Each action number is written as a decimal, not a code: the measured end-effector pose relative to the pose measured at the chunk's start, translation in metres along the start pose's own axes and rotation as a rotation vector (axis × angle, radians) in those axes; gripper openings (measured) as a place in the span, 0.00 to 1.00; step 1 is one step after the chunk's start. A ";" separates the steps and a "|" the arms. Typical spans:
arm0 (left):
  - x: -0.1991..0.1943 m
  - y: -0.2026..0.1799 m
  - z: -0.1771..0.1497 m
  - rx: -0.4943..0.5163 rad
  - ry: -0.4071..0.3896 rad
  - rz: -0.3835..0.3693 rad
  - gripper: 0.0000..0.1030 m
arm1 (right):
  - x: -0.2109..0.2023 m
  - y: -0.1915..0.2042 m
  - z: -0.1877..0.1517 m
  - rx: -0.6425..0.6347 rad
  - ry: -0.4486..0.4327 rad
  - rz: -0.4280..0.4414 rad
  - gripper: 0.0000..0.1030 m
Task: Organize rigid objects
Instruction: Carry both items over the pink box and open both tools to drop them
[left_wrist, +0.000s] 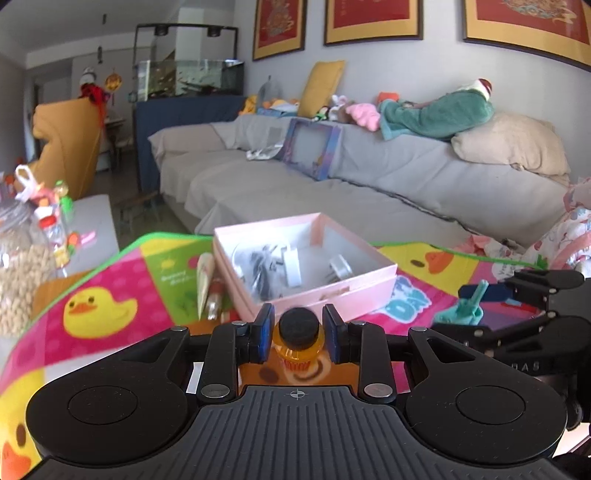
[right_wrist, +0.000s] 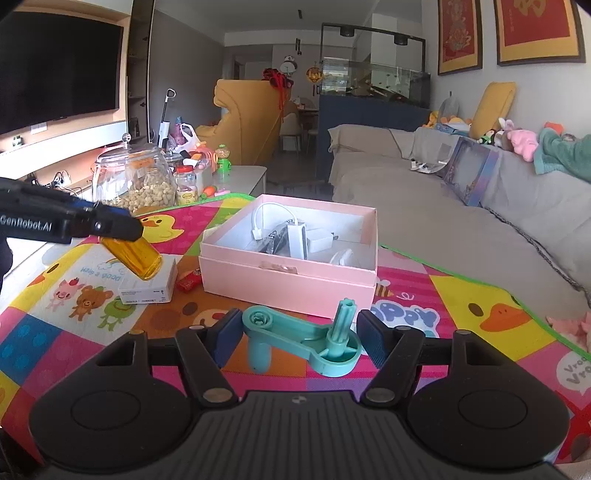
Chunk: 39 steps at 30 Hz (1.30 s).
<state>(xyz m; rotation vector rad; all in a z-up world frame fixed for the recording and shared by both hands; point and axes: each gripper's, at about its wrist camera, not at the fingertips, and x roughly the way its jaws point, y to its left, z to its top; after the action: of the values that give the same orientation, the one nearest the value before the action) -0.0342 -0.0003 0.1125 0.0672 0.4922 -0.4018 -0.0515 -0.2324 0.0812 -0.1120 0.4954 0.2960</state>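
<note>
The left claw (left_wrist: 298, 334) is pinched on the small amber translucent plastic bottle with a black round cap (left_wrist: 298, 341), lifted clear of the bright duck-print play mat (right_wrist: 480, 314) just short of the open pink cardboard box (right_wrist: 291, 275) — it looks light, hard and a bit slick, so the hold high on its body under the cap seems right. The right claw (right_wrist: 295, 338) brackets the teal rigid plastic crank handle (right_wrist: 306, 338) off the mat, pads at its knob end and hub end; it looks stiff and light, and probably inclined to swing.
</note>
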 end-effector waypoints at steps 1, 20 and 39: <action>0.002 -0.001 0.002 0.003 0.001 -0.004 0.31 | 0.000 -0.001 -0.001 0.002 0.000 -0.001 0.66; 0.099 0.017 0.063 -0.180 -0.090 -0.115 0.29 | 0.009 -0.016 -0.006 0.029 0.006 -0.042 0.66; 0.020 0.094 -0.064 -0.347 0.068 0.083 0.28 | 0.103 -0.033 0.127 0.109 -0.005 0.035 0.73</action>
<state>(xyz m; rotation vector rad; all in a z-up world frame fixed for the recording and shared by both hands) -0.0097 0.0891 0.0435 -0.2339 0.6182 -0.2288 0.1020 -0.2153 0.1439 0.0037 0.5083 0.3026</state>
